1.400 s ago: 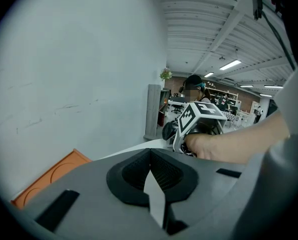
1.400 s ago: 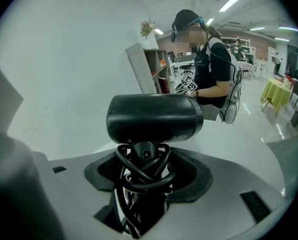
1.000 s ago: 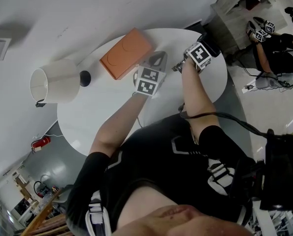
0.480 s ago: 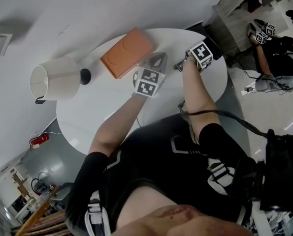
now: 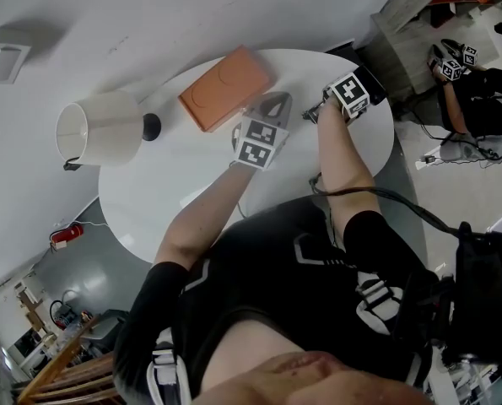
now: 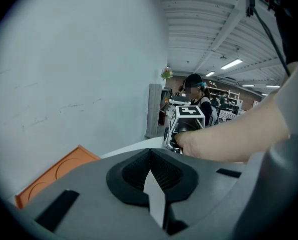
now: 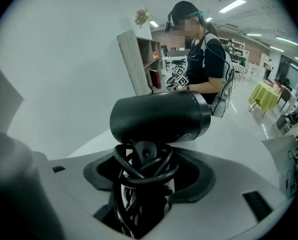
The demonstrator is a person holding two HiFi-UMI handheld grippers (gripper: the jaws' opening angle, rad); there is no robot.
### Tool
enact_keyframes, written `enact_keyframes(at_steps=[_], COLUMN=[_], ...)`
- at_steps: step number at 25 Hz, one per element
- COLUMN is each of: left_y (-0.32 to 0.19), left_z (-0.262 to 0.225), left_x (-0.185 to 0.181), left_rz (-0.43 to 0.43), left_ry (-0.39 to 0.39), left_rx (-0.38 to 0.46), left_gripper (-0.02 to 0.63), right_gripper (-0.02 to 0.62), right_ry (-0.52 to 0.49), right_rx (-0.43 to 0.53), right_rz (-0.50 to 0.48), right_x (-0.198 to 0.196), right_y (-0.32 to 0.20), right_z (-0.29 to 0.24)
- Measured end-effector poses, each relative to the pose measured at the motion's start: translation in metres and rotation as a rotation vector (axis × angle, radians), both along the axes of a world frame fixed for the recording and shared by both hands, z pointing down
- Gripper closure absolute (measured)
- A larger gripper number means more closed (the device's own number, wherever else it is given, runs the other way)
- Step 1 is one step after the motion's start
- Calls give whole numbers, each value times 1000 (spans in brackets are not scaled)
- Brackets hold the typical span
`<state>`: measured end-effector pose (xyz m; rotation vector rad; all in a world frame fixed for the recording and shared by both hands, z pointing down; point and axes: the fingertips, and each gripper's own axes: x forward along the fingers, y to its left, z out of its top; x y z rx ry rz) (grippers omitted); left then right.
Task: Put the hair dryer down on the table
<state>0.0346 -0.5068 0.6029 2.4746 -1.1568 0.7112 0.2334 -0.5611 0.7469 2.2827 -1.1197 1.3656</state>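
A black hair dryer [image 7: 159, 116] stands up between the jaws of my right gripper [image 7: 141, 156], its cord wound round the handle. The pads press on the handle while the jaws are opening. In the head view the hair dryer [image 5: 370, 81] and right gripper [image 5: 362, 88] are over the far right edge of the round white table [image 5: 166, 192]. My left gripper [image 5: 277, 101] hovers mid-table, just left of the right one, shut with nothing in it [image 6: 150, 151]. Whether the dryer touches the table is hidden.
An orange box [image 5: 225, 87] lies on the table's far side, left of the left gripper [image 6: 53, 171]. A white lamp [image 5: 99, 129] lies at the table's left edge. A white wall runs behind. Another person with grippers stands by a shelf [image 7: 138, 59] beyond the table.
Both grippers stay almost where they were; only the head view has shifted a little.
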Motion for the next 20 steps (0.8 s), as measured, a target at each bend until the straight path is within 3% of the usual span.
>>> enact_keyframes(at_steps=[6, 14, 20], left_y=[4, 18, 26], left_z=[-5, -14, -31], left_x=[-2, -17, -40], left_rz=[-8, -28, -71], left_ry=[12, 30, 57], left_rx=[9, 19, 61], left_gripper=[575, 575, 575], right_gripper=[310, 264, 258], right_ry=[-10, -74, -9], right_rx=[10, 97, 150], right_rz=[-16, -54, -82], right_x=[-1, -9, -15], right_y=[-1, -3, 10], right_z=[1, -5, -35])
